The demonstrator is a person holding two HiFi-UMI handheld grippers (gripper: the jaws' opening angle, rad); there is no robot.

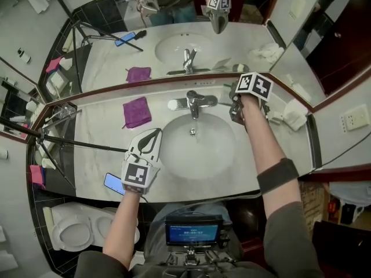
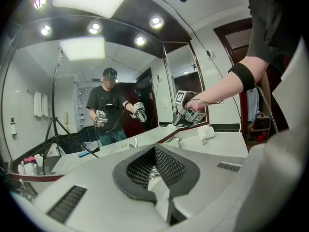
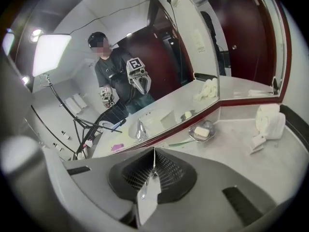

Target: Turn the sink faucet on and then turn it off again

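Note:
A chrome faucet (image 1: 194, 102) stands behind the white basin (image 1: 174, 155), its lever pointing right. In the head view my right gripper (image 1: 234, 114) hangs just right of that lever, a small gap away and not touching it. In the right gripper view its jaws (image 3: 154, 152) meet in a thin line with nothing between them. My left gripper (image 1: 152, 134) hovers over the basin's left rim, shut and empty. Its tips (image 2: 154, 150) point toward the mirror. I cannot tell whether water runs.
A purple cloth (image 1: 137, 112) lies left of the faucet and a blue phone (image 1: 114, 183) at the counter's front edge. A tripod leg (image 1: 75, 143) crosses the left side. A soap dish (image 3: 202, 132) and rolled white towels (image 3: 268, 120) sit right. The mirror rises behind.

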